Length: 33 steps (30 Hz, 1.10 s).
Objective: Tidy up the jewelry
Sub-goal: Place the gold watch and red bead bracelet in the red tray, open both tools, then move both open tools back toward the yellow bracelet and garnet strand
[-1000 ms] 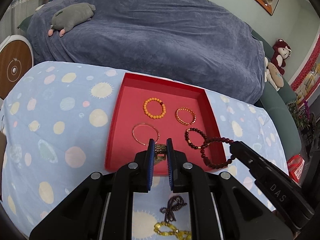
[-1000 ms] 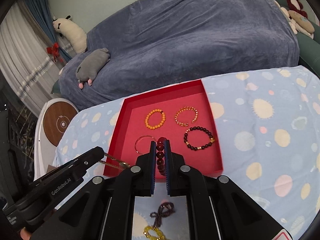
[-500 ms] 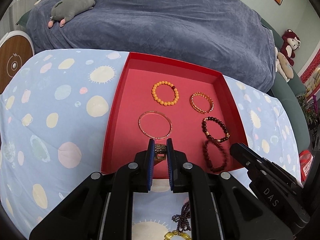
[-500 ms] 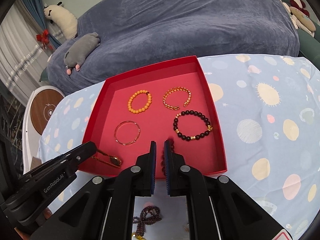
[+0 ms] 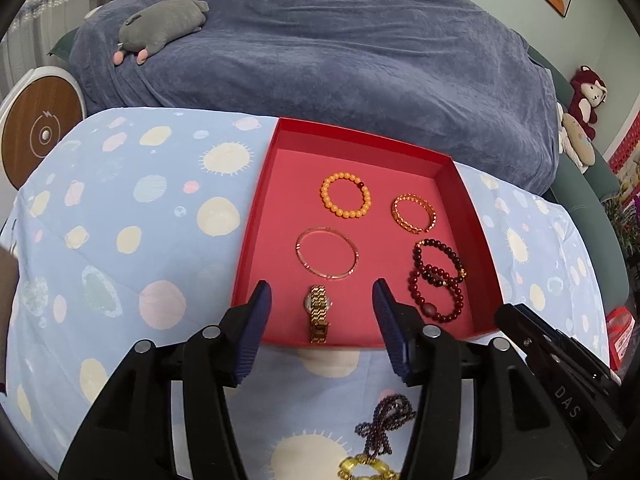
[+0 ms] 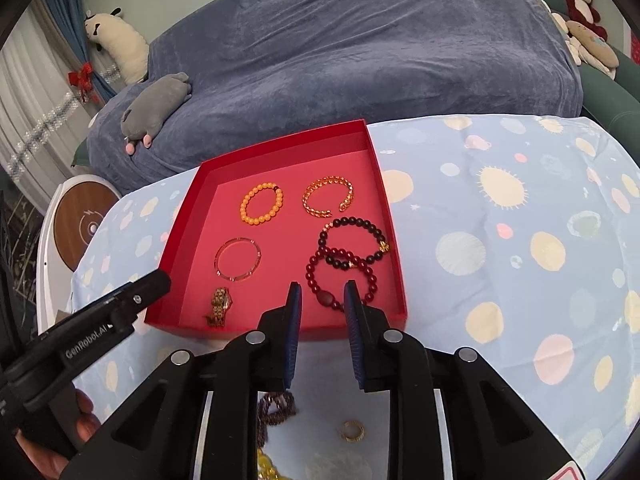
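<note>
Both of our grippers have let go since half a second ago: the gold watch [image 5: 319, 313] that our left gripper [image 5: 322, 300] was pinching now lies flat on the floor of the red tray [image 5: 256, 216], and the dark red bead bracelet [image 6: 341, 277] that our right gripper [image 6: 322, 295] carried now rests in the tray too.

Our left gripper's jaws stand wide apart, empty, with the watch lying between and just ahead of the blue pads [image 5: 256, 320], close to the tray's near wall. Our right gripper's jaws are also apart and hold nothing; they hover over the near edge of the tray, and the bracelet's large oval bead shows just beyond the gap.

The dark red bracelet overlaps the black bead bracelet [image 6: 356, 240] at the tray's right side, the two touching. Farther back sit the orange bead bracelet [image 5: 345, 200] and, to its right, the gold chain cuff [image 5: 414, 213], apart from each other. The thin clear bangle [image 5: 327, 258] lies left of centre, just beyond the watch and not touching it.

Outside the tray, on the pale blue spotted cloth [image 5: 120, 240] near us, we see a purple bead strand [image 5: 386, 420] beside a yellow bead bracelet [image 5: 366, 468], and a small gold ring [image 6: 352, 430] lying apart from them. Behind the table is a sofa under a dark blue cover [image 5: 340, 60] with a grey plush toy [image 5: 164, 24] on it.
</note>
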{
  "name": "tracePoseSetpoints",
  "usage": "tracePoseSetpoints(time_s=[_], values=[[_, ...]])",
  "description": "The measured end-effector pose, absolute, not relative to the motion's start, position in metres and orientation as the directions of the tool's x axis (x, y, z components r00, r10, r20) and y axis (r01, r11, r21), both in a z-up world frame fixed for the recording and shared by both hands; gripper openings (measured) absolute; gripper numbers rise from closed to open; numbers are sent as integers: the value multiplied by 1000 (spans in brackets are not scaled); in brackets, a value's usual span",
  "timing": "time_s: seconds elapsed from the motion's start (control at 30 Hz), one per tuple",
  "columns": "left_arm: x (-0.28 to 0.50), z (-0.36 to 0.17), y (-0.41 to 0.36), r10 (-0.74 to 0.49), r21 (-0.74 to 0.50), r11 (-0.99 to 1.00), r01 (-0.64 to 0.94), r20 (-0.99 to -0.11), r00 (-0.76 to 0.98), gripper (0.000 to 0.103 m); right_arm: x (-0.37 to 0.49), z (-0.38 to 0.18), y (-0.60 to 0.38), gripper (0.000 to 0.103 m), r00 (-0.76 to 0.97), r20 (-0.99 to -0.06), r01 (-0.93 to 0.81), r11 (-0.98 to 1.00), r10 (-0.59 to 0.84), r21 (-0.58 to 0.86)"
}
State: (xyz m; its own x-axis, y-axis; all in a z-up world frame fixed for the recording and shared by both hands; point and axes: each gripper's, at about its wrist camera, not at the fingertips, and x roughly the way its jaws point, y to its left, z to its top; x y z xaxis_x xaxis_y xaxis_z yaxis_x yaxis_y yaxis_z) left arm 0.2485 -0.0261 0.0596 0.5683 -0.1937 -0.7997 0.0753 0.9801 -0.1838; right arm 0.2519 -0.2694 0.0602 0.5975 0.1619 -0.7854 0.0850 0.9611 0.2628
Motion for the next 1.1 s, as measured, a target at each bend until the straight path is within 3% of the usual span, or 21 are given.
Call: tracePoseSetpoints(time_s=[0.67,1.1], values=[[147,34,-1,-183,-183,982,47,-851,493,50,136,37,-272,23,523,-837,114,961,159,253],[115,24,6,-161,-155,987,51,-864,477,50,110,28,-246,23,492,-851,72,966,183,249]])
